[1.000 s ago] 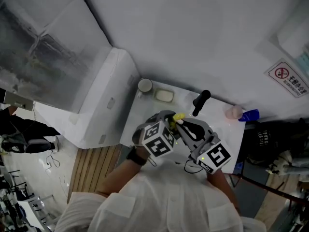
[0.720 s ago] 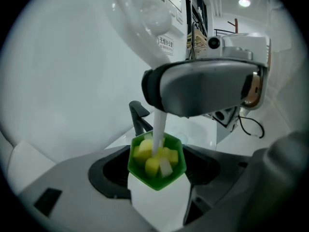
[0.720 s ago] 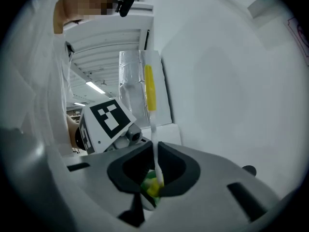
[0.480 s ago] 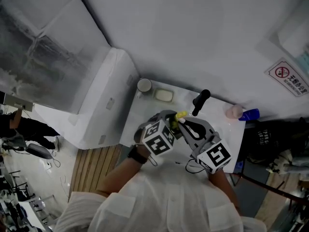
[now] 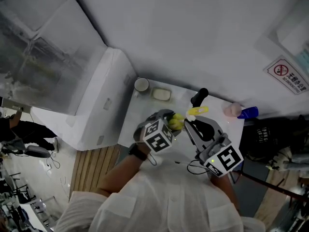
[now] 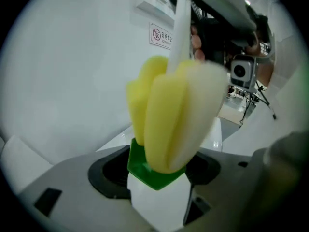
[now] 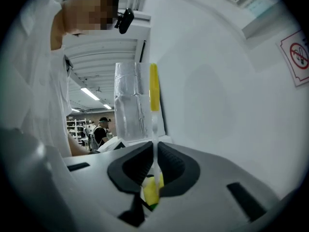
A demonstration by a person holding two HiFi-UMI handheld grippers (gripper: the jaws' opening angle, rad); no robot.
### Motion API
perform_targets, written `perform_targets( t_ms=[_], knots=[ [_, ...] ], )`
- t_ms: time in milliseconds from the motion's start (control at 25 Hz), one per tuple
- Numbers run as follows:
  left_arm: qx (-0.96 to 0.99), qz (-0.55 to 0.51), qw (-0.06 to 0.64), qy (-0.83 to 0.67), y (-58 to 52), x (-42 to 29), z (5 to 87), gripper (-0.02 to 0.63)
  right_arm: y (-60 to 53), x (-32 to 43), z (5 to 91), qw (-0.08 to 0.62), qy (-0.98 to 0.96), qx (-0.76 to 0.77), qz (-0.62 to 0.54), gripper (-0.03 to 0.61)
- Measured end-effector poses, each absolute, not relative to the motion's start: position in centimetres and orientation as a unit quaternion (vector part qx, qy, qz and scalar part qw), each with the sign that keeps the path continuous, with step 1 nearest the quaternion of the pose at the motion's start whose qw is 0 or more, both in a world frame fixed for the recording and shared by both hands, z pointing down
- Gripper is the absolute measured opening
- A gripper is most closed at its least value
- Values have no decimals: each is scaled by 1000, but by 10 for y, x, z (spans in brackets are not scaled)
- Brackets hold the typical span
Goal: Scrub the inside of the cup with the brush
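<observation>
Currently mid-scrub: left tool [image 5: 169, 122] is gripping the cup [image 6: 159, 203]; right tool [image 7: 155, 166] is clamping the brush [image 6: 174, 115] handle, sponge sitting at the rim. Next: plunging it deeper inside.

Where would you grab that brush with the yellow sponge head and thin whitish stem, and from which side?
Grip the yellow-sponge brush by its thin whitish stem, above the soft sponge head, coming side-on so the jaws close across it. The stem is slim and stiff-looking; the sponge would probably squash. The right gripper grips it so, leaving the head free for the clear plastic cup.
</observation>
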State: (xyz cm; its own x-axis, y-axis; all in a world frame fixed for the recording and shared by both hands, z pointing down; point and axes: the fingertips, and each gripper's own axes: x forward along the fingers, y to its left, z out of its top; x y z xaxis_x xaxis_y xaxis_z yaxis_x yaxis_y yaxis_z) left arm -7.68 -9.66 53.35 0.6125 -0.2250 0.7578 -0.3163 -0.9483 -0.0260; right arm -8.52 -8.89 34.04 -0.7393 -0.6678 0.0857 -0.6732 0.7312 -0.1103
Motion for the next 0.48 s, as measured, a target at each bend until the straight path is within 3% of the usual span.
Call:
perform_targets(
  t_ms=[480],
  knots=[
    [896,419,22,-143,-146,-60,563,305,-94,-20,309,-4,-896,441,46,31]
  ],
)
